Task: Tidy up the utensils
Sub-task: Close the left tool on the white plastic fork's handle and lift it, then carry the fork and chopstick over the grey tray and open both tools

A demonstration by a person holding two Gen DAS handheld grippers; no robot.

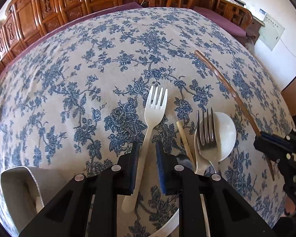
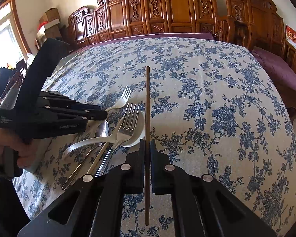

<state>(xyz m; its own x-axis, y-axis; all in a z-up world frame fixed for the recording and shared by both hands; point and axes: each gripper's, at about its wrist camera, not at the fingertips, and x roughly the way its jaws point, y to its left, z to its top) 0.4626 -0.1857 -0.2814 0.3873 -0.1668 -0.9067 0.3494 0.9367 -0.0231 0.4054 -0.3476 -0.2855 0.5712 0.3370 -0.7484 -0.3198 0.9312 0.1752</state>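
Note:
A white plastic fork point(image 1: 154, 116) lies on the blue-flowered tablecloth point(image 1: 88, 59), its handle running between the fingers of my left gripper point(image 1: 147, 146). Cloth shows between the handle and the right pad, so the jaws are narrowly open around it. In the right wrist view, the left gripper point(image 2: 103, 115) points down at the same white fork point(image 2: 121, 100). My right gripper point(image 2: 147, 144) is shut on a long brown chopstick point(image 2: 147, 98), held above the cloth. From the left wrist view, the chopstick point(image 1: 227, 85) sticks out of the right gripper point(image 1: 256, 138).
Between the grippers is a pile of a metal fork point(image 1: 206, 134), a white ceramic spoon point(image 1: 226, 134), a metal spoon point(image 2: 102, 128) and a pale chopstick point(image 1: 182, 134). A metal tray point(image 1: 15, 187) sits at the near left. Carved wooden chairs point(image 2: 177, 9) line the far edge.

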